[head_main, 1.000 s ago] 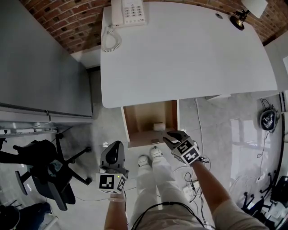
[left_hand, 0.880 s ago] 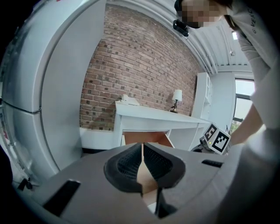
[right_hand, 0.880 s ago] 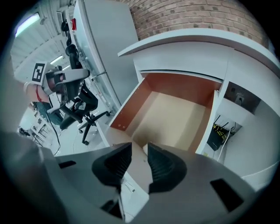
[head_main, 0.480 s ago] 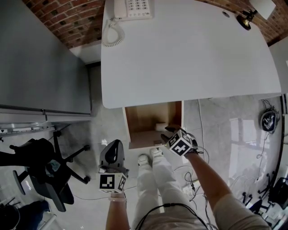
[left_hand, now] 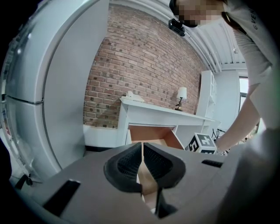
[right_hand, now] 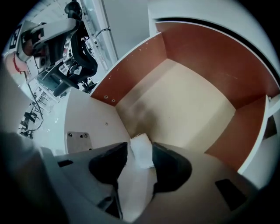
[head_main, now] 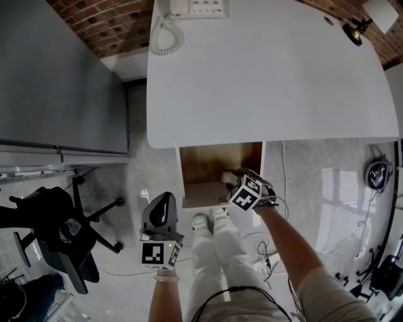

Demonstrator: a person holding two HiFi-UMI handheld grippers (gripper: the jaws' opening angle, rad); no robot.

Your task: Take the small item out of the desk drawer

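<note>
The wooden drawer point(head_main: 204, 165) stands pulled out under the white desk point(head_main: 271, 75). A small white item point(head_main: 227, 177) lies near its front right corner. My right gripper point(head_main: 237, 177) reaches down into the drawer. In the right gripper view its jaws are opening, with the white item point(right_hand: 141, 150) between the dark pads, still resting on the drawer floor point(right_hand: 183, 105). My left gripper point(head_main: 163, 202) hangs in front of the drawer, left of my legs. It is shut with nothing in it, and in the left gripper view it points at the open drawer point(left_hand: 153, 133).
A corded phone point(head_main: 189, 7) sits at the desk's far edge and a small lamp point(head_main: 359, 27) at its far right corner. A grey cabinet point(head_main: 56, 82) fills the left side. An office chair point(head_main: 60, 233) stands at the lower left. Cables point(head_main: 271, 251) lie on the floor to the right.
My right gripper has moved from the drawer's front edge forward and down into the drawer, onto the white item. The left gripper has stayed where it was.
</note>
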